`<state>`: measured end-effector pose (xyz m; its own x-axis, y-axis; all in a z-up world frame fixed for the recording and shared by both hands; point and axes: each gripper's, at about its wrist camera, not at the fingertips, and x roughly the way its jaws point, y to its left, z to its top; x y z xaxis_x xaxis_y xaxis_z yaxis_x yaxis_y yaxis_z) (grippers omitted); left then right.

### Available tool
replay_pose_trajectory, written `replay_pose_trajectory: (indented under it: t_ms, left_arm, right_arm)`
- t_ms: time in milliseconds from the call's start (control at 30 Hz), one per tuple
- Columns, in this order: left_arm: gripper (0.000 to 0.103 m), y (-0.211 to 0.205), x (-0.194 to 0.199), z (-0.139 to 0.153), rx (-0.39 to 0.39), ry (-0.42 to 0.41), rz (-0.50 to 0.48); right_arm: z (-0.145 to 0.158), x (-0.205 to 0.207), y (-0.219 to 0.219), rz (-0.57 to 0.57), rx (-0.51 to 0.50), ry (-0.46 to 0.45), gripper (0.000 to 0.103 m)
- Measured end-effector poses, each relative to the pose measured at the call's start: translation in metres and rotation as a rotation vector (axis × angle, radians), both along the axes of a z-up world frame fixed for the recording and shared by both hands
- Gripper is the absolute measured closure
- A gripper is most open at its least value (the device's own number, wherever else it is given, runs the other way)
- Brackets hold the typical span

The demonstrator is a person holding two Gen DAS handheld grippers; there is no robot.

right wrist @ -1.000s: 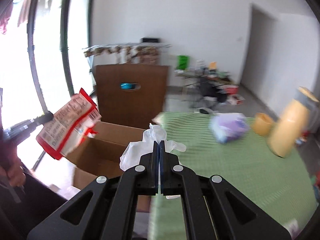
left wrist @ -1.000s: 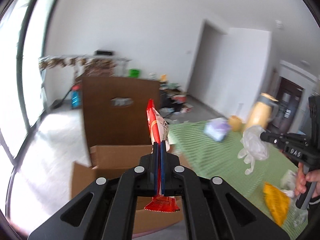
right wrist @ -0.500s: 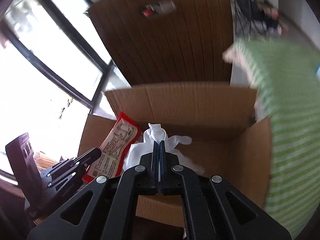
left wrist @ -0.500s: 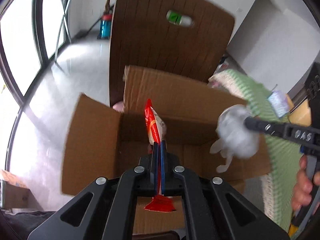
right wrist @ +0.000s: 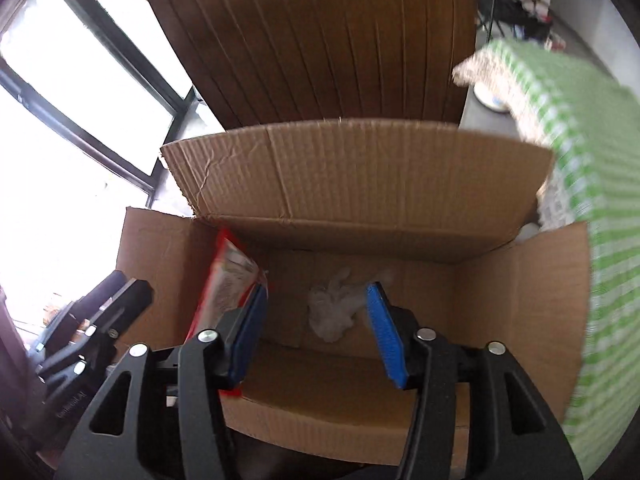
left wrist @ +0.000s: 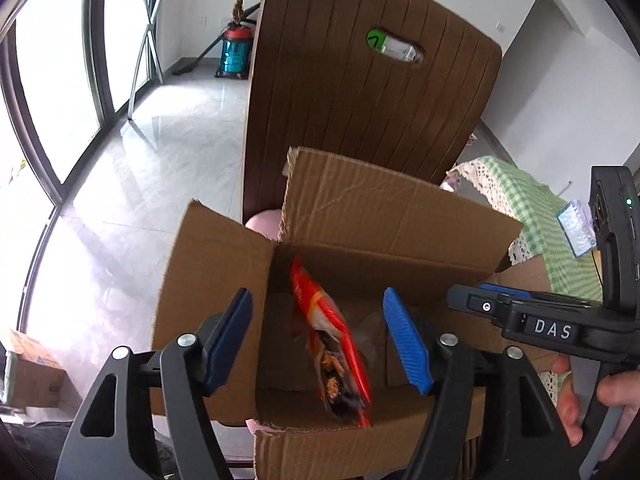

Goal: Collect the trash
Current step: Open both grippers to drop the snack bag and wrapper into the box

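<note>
An open cardboard box (left wrist: pixel 384 216) (right wrist: pixel 352 184) sits on a chair below both grippers. My left gripper (left wrist: pixel 320 316) is open above the box, and a red snack wrapper (left wrist: pixel 332 340) falls free between its fingers into the box. The wrapper also shows at the box's left side in the right wrist view (right wrist: pixel 228 276). My right gripper (right wrist: pixel 316 304) is open above the box, and a clear plastic glove (right wrist: pixel 332 312) lies crumpled on the box floor. The right gripper also shows in the left wrist view (left wrist: pixel 528 316).
A brown chair back (left wrist: pixel 368 92) (right wrist: pixel 320 40) stands behind the box. A table with a green checked cloth (left wrist: pixel 532 200) (right wrist: pixel 580 160) is on the right, with a small clear bag (left wrist: pixel 576 228) on it. A small carton (left wrist: pixel 28 376) lies on the floor at left.
Both grippers opened over the box. The red wrapper left the left gripper and is dropping in. The glove left the right gripper and now lies in the box.
</note>
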<state>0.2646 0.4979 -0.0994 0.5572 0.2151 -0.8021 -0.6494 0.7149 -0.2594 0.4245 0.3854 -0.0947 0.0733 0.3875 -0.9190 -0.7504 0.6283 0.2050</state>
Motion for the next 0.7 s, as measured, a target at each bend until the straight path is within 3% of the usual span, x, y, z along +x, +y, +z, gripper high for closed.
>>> replay_pose_trajectory:
  t_ms: [167, 300, 567, 700]
  left_arm:
    - [0.03, -0.007, -0.008, 0.019, 0.051, 0.008, -0.013]
    - [0.026, -0.01, -0.013, 0.027, 0.067, 0.016, -0.021]
    - [0.022, -0.019, -0.027, 0.047, 0.096, 0.014, -0.001]
    - [0.02, -0.033, -0.033, 0.066, 0.134, -0.006, 0.002]
  right_arm:
    - [0.03, -0.011, -0.011, 0.042, -0.014, -0.071, 0.037]
    - [0.049, -0.012, -0.027, 0.033, 0.002, -0.083, 0.034]
    - [0.064, -0.006, -0.052, -0.003, 0.034, -0.096, 0.033]
    - [0.086, -0.013, -0.078, -0.009, 0.053, -0.177, 0.033]
